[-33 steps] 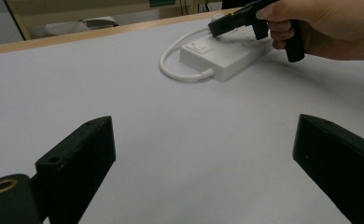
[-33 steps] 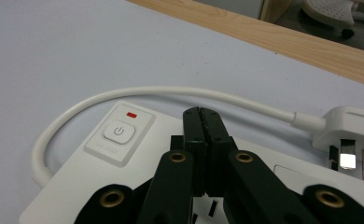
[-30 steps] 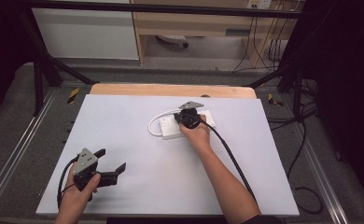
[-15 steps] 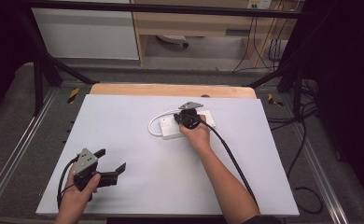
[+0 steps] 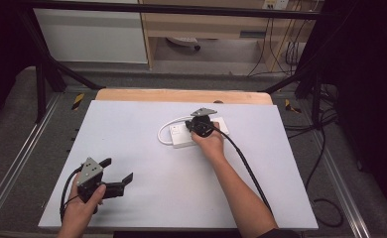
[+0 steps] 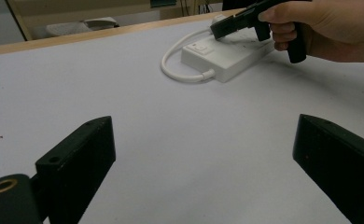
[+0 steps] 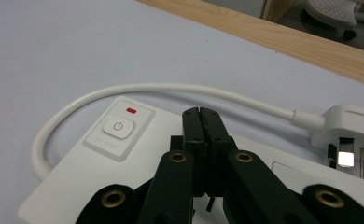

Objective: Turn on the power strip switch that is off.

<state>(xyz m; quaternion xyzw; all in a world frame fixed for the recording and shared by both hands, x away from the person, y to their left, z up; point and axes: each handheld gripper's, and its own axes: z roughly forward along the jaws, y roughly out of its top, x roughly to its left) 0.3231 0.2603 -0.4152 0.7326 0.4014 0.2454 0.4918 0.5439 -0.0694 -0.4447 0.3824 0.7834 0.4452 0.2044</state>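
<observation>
White table (image 5: 132, 129), power strip (image 7: 77, 177) seemingly touching closed, empty right gripper (image 7: 201, 122); left gripper (image 6: 203, 154) wide apart.

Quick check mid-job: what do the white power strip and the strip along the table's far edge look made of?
White power strip: smooth moulded plastic, matte with a faint sheen, likely hard. Far edge strip: tan with a grain-like look, probably wood or wood laminate.

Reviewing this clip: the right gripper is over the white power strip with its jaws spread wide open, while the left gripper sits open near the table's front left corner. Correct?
Not quite. The right gripper is over the white power strip, but its jaws are pressed shut together with nothing between them, as the right gripper view shows. The rest holds: the left gripper sits open near the table's front left corner.
</observation>
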